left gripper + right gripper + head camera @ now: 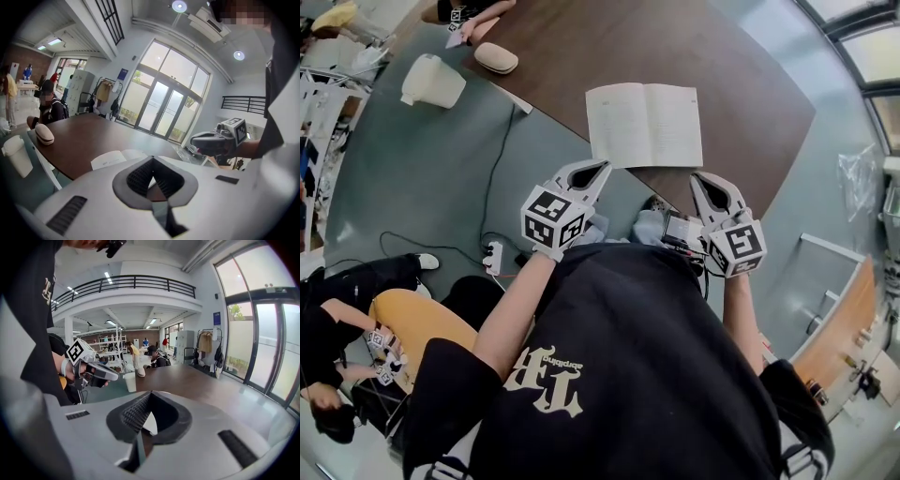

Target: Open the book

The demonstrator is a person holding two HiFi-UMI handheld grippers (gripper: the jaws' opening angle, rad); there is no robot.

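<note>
Two pinched, seemingly empty: left tool (603, 166), right tool (697, 176), near book (645, 122) at table edge (662, 186)

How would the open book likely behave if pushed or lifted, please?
The book looks thin and lies flat open, so it probably slides on the smooth table. Lifted by one edge, its pages would likely flop. Its near corner seems to overhang, so it might tip off.

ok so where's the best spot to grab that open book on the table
Its near left corner, coming in from the near side: the book lies flat and open, and that corner seems to overhang the table edge, so one jaw could slide underneath.
</note>
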